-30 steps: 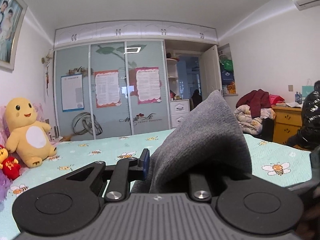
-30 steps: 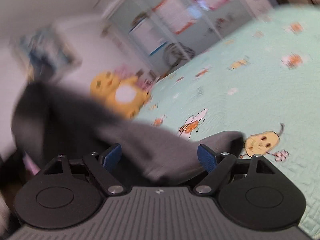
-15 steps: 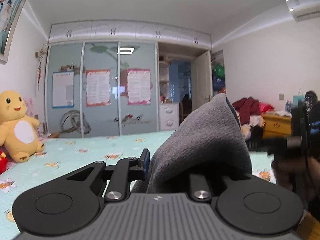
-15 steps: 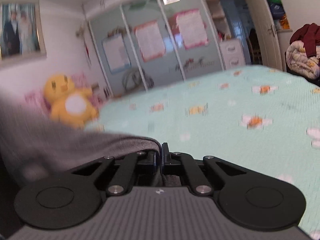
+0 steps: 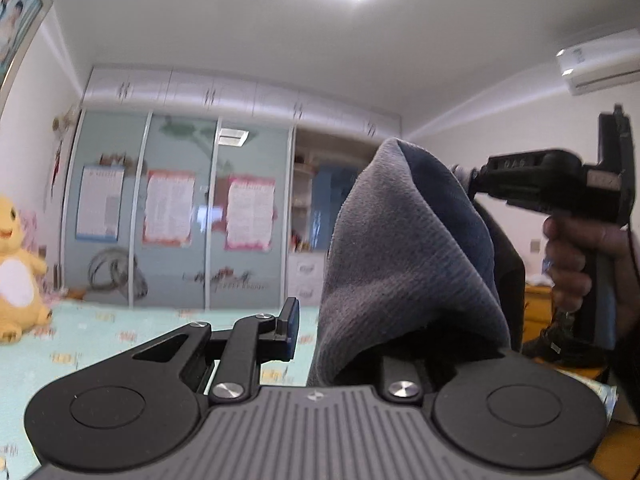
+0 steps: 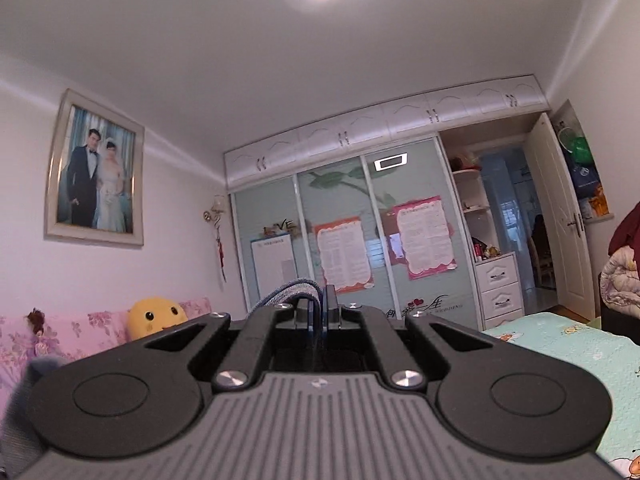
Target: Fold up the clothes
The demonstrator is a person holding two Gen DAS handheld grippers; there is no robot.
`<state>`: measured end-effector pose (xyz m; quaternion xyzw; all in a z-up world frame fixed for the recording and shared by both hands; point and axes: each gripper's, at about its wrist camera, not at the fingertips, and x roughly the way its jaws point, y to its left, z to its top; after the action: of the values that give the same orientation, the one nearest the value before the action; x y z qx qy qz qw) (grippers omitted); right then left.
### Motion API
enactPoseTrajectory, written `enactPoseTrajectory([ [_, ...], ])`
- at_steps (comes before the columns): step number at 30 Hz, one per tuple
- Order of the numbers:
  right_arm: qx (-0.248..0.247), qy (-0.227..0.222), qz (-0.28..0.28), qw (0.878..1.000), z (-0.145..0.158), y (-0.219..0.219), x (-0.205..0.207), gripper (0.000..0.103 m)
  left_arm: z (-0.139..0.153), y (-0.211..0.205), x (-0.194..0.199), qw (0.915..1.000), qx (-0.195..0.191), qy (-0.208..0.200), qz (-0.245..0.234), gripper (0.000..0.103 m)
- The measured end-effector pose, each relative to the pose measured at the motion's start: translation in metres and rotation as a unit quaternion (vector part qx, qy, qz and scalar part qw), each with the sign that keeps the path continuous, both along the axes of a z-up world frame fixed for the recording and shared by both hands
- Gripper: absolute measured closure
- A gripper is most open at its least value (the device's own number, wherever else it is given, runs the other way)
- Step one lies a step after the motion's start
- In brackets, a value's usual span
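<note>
Clearly the soft grey knitted garment (image 5: 404, 264) is light and limp; it drapes in a peak over the left gripper (image 5: 340, 332) and will sag wherever it is not held, so I judge the best holds to be on hems or corners, pulled apart to keep an edge taut; the ribbed knit looks grippy, not slippery, and nothing about it is fragile. It hangs in the air between the two grippers, above the pale green bee-print bed (image 5: 80, 344), not lying on it.

Seen from the left wrist, the left gripper's jaws are opening, the left blue-padded finger (image 5: 290, 330) standing clear of the cloth; the other finger is buried under the fold, so whether anything is still pinched I cannot tell; this view alone also shows the right gripper (image 5: 470, 178) from the side, held by a hand (image 5: 576, 264) and biting an upper edge of the garment.

From the right wrist, the right gripper (image 6: 322, 312) is closed tight on a thin blue-grey ribbed edge (image 6: 296, 290); that view shows the edge's ribbing and the closed fingers, but almost nothing of the garment's hanging bulk.
</note>
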<state>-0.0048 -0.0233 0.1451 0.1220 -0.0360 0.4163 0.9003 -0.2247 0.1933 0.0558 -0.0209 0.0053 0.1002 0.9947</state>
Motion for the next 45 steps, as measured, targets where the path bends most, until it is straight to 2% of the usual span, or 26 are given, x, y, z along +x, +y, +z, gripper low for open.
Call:
enactPoseTrajectory([
  [3,-0.034,0.033,0.0,0.999,-0.025,0.011,0.008,0.101,-0.04,0.011,0.009,0.9975,-0.019,0.066,0.016,0.074],
  [5,-0.06,0.066,0.008,0.996,-0.054,0.019,0.012,0.101,-0.073,0.021,0.017,0.9906,-0.038,0.128,0.029,0.071],
  [8,-0.12,0.124,0.01,0.985,-0.105,0.049,0.015,0.1,-0.114,0.037,0.023,0.9737,-0.064,0.209,0.064,0.07],
  [11,-0.165,0.212,0.016,0.963,-0.165,0.065,0.028,0.1,-0.143,0.051,0.02,0.9541,-0.1,0.266,0.095,0.07],
  [14,-0.182,0.289,0.024,0.94,-0.209,0.075,0.04,0.1,-0.153,0.062,0.011,0.947,-0.134,0.274,0.101,0.068],
  [17,-0.202,0.308,0.03,0.929,-0.229,0.083,0.031,0.1,-0.16,0.073,0.007,0.939,-0.138,0.297,0.107,0.056],
  [19,-0.212,0.325,0.043,0.921,-0.24,0.087,0.021,0.097,-0.167,0.081,0.004,0.93,-0.139,0.317,0.123,0.056],
  [20,-0.217,0.333,0.049,0.916,-0.245,0.088,0.015,0.093,-0.17,0.085,0.0,0.9262,-0.145,0.321,0.134,0.057],
  [21,-0.217,0.346,0.056,0.911,-0.252,0.087,0.012,0.081,-0.174,0.087,-0.009,0.9241,-0.154,0.321,0.14,0.057],
  [22,-0.213,0.359,0.064,0.907,-0.258,0.082,0.01,0.076,-0.175,0.088,-0.019,0.9233,-0.163,0.317,0.143,0.057],
  [25,-0.191,0.374,0.09,0.903,-0.255,0.069,0.005,0.064,-0.173,0.094,-0.044,0.9232,-0.175,0.302,0.16,0.057],
  [27,-0.186,0.366,0.105,0.906,-0.251,0.055,-0.006,0.041,-0.169,0.098,-0.056,0.924,-0.174,0.292,0.175,0.057],
  [28,-0.186,0.357,0.109,0.909,-0.251,0.046,-0.012,0.037,-0.165,0.099,-0.062,0.9247,-0.175,0.284,0.183,0.057],
  [31,-0.208,0.321,0.109,0.918,-0.259,0.025,-0.037,0.033,-0.154,0.103,-0.07,0.9282,-0.185,0.259,0.193,0.057],
  [33,-0.24,0.3,0.106,0.917,-0.272,0.019,-0.054,0.032,-0.148,0.102,-0.066,0.9311,-0.185,0.247,0.194,0.057],
  [38,-0.339,0.216,0.041,0.915,-0.306,0.035,-0.074,0.035,-0.148,0.083,-0.055,0.9386,-0.168,0.246,0.174,0.057],
  [40,-0.355,0.201,0.034,0.912,-0.317,0.042,-0.069,0.054,-0.15,0.075,-0.049,0.9404,-0.159,0.251,0.165,0.057],
  [41,-0.36,0.205,0.033,0.91,-0.32,0.046,-0.062,0.071,-0.152,0.072,-0.048,0.9409,-0.158,0.254,0.159,0.057],
  [42,-0.362,0.204,0.03,0.909,-0.321,0.049,-0.056,0.084,-0.153,0.069,-0.047,0.9412,-0.157,0.257,0.154,0.057],
  [44,-0.353,0.198,0.026,0.914,-0.315,0.053,-0.046,0.096,-0.155,0.065,-0.045,0.9422,-0.155,0.258,0.147,0.057],
  [45,-0.341,0.191,0.017,0.92,-0.306,0.054,-0.04,0.097,-0.155,0.063,-0.044,0.9438,-0.153,0.256,0.142,0.057],
])
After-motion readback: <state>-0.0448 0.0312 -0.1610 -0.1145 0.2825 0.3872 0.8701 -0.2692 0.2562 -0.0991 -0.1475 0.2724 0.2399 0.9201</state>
